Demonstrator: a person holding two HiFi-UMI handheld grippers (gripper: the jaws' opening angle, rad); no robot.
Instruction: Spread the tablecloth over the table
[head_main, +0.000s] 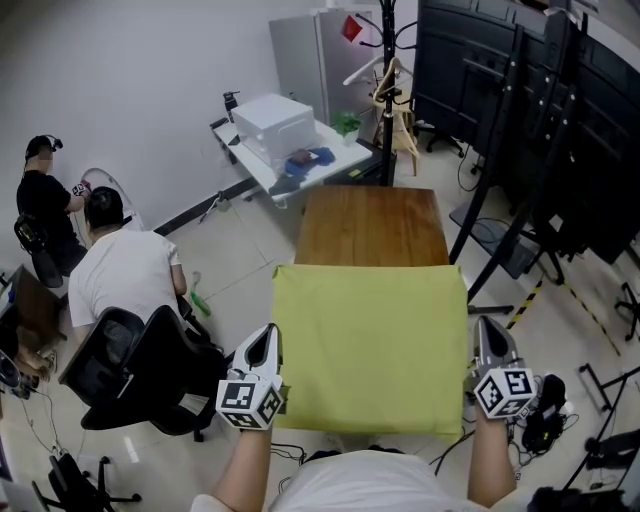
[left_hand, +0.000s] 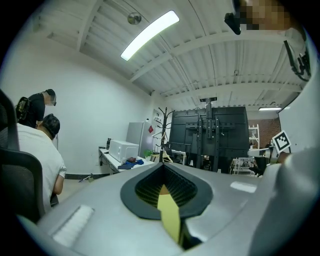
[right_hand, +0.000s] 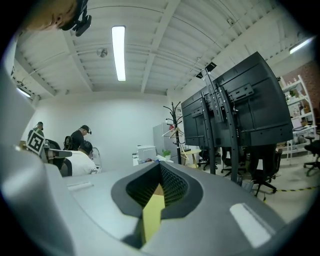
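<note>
Tiled floor (head_main: 240, 260) lies open left of the wooden worktop (head_main: 372, 225); black racks (head_main: 560, 120) crowd its right. Yellow tablecloth (head_main: 370, 345) stretches taut above its near end, left hand-held gripper (head_main: 270, 335) and right hand-held gripper (head_main: 484, 328) clamped shut on opposite side edges

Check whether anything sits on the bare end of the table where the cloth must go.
Nothing visible does. The bare wood of the table beyond the tablecloth holds no objects. The left gripper and right gripper are each shut on the tablecloth at its near end.
</note>
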